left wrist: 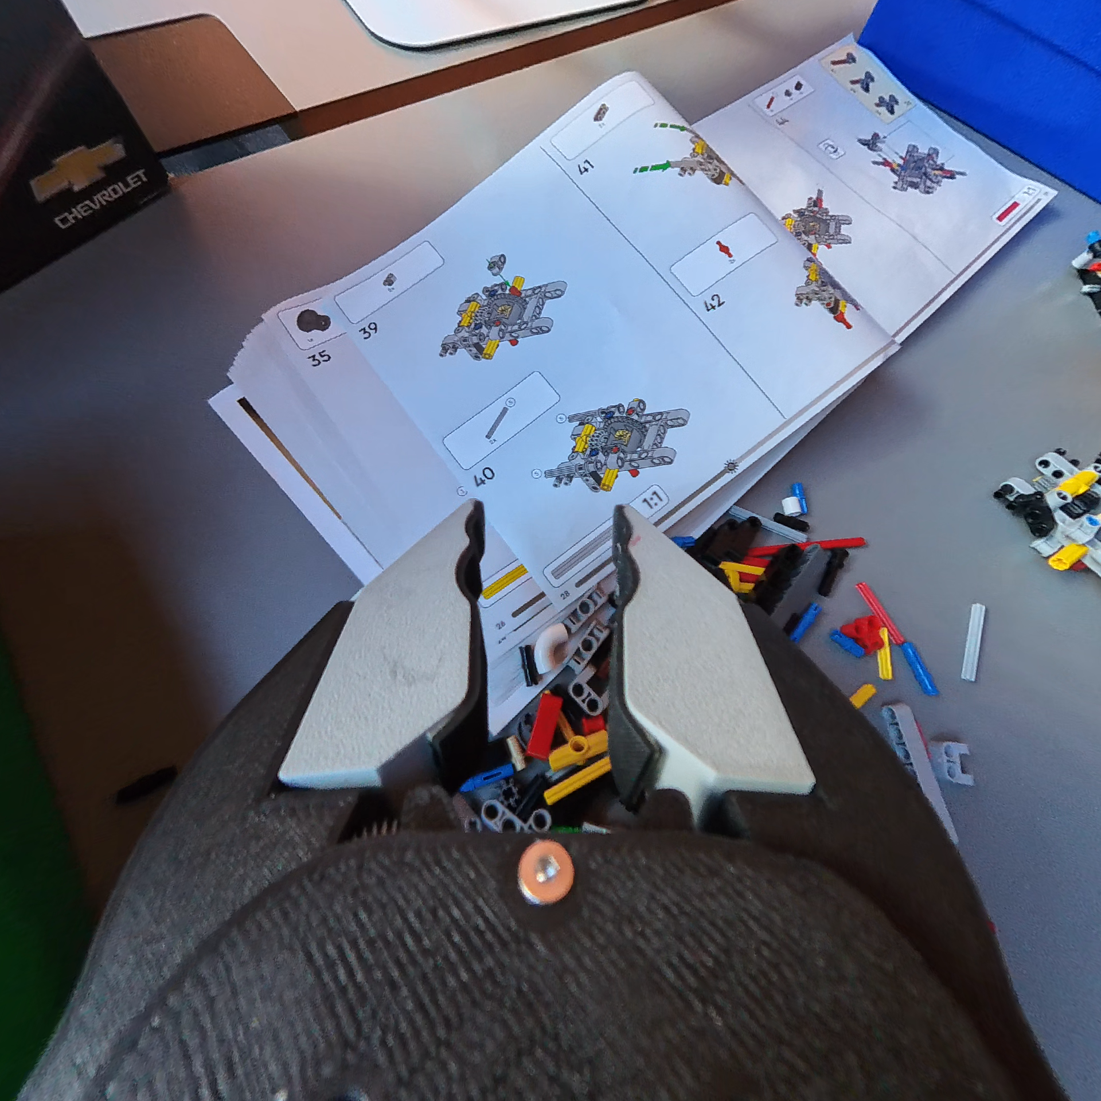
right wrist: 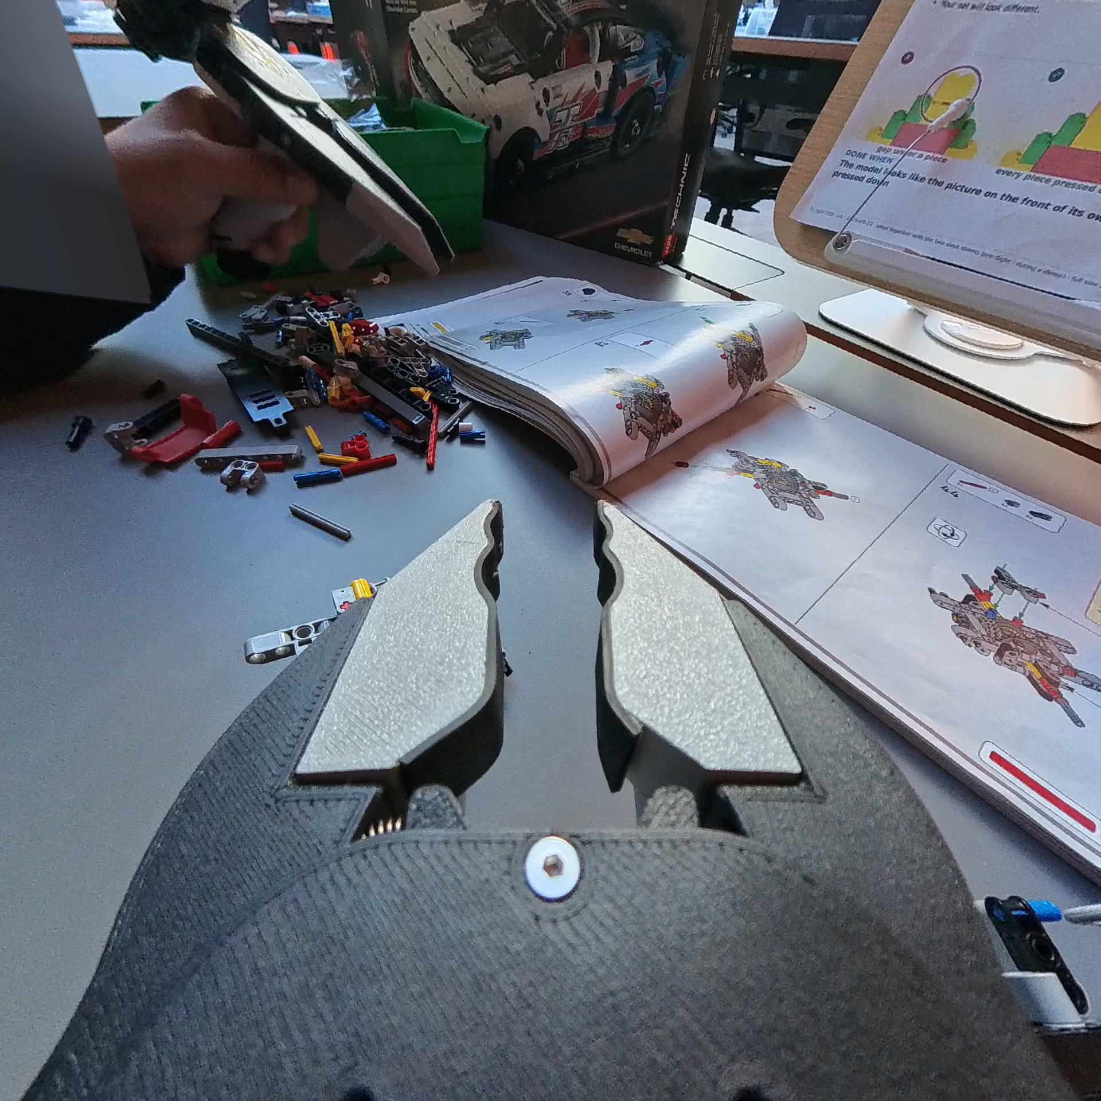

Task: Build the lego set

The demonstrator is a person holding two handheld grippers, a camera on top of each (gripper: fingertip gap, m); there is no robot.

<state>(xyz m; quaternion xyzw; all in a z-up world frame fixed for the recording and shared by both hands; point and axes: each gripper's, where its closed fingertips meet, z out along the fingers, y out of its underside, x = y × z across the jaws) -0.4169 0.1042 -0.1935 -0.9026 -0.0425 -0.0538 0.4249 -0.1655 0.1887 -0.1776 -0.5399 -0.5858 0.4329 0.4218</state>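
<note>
My left gripper [left wrist: 548,512] is open and empty. It hovers over a pile of small red, yellow, blue, black and grey building pieces [left wrist: 566,733] at the near edge of an open instruction booklet [left wrist: 596,286]. In the right wrist view it shows at upper left [right wrist: 429,250], held by a hand above the same pile [right wrist: 345,369]. My right gripper [right wrist: 548,509] is open and empty, low over bare grey table just left of the booklet's [right wrist: 834,536] near corner. A grey axle [right wrist: 320,522] lies to its left. A part-built grey model [right wrist: 286,640] is partly hidden under its left finger.
A part-built grey and yellow model [left wrist: 1060,518] lies right of the pile. A dark product box [right wrist: 566,119] and a green bin [right wrist: 429,161] stand at the back. A board with a printed sheet [right wrist: 953,149] on a white stand [right wrist: 983,369] is at the right. Left tips to right tips: about 25 cm.
</note>
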